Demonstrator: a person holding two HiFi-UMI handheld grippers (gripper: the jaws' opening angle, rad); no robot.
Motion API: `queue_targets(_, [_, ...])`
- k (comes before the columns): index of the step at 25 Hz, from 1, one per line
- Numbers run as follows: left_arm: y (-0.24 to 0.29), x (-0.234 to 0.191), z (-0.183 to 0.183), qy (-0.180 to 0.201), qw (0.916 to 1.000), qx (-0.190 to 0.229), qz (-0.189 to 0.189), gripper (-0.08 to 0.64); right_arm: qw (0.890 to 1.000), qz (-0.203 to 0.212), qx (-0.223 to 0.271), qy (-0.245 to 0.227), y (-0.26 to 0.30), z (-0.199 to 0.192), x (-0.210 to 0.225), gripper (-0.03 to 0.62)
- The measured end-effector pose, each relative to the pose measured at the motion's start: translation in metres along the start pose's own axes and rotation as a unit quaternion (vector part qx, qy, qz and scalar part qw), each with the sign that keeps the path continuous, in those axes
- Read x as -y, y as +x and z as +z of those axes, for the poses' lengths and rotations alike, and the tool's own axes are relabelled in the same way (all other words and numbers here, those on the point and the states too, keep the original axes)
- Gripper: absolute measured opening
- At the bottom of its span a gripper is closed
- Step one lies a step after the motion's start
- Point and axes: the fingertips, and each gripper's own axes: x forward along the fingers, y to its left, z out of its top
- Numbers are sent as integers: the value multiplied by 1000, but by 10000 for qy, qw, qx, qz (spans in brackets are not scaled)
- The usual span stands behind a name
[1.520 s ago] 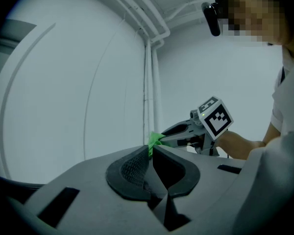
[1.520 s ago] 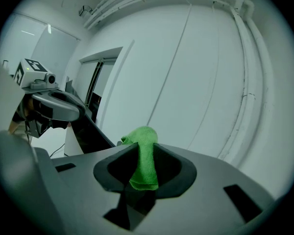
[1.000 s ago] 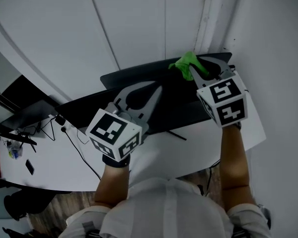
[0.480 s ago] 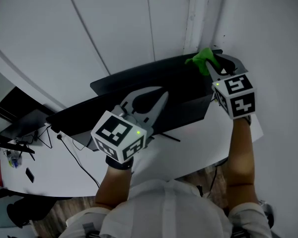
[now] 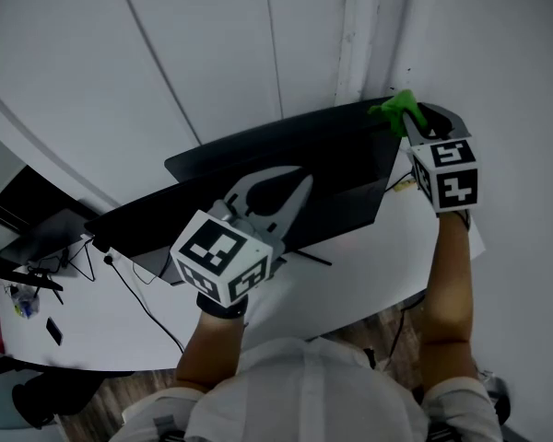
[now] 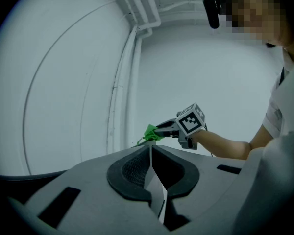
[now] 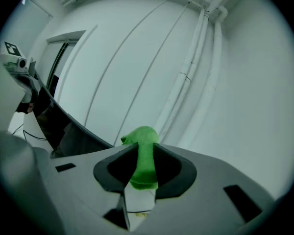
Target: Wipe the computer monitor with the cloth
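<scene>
While the right gripper (image 5: 412, 125) is clamped on the green cloth (image 5: 393, 109), the bunched fabric sticks out past its jaws and sits at the far right end of the top edge of the dark monitor (image 5: 286, 164), close to the white wall (image 5: 212, 53). The monitor stands on a white desk (image 5: 350, 270). The left gripper (image 6: 151, 150) has its jaws pressed together with nothing between them. It hangs on the near side of the monitor's middle, and whether it touches the screen cannot be told. A black cable (image 5: 140, 291) trails over the desk at left.
</scene>
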Motion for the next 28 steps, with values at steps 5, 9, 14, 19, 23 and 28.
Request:
queue_targets(5, [-5, -1, -3, -29, 10000, 32, 54, 28, 9988, -366, 0, 325, -14, -21, 26, 91])
queue_targets(9, [-26, -7, -14, -2, 9994, -41, 330, 28, 9956, -465, 114, 809, -35, -44, 33, 92])
queue_targets(14, [-81, -29, -42, -2, 9952, -147, 964, 28, 9876, -192, 634, 1426, -65, -63, -2, 92])
queue_targets(19, [-172, -54, -80, -299, 9831, 31, 1807, 28, 9704, 619, 1117, 2051, -89, -74, -78, 92])
queue_targets(23, [-250, -66, -124, -427, 9675, -69, 2492, 28, 9606, 1292, 1058, 2220, -98, -87, -157, 92])
queue_targets(28, [-329, -81, -148, -407, 9434, 251, 3283, 28, 9416, 1963, 1109, 2500, -101, -82, -239, 92])
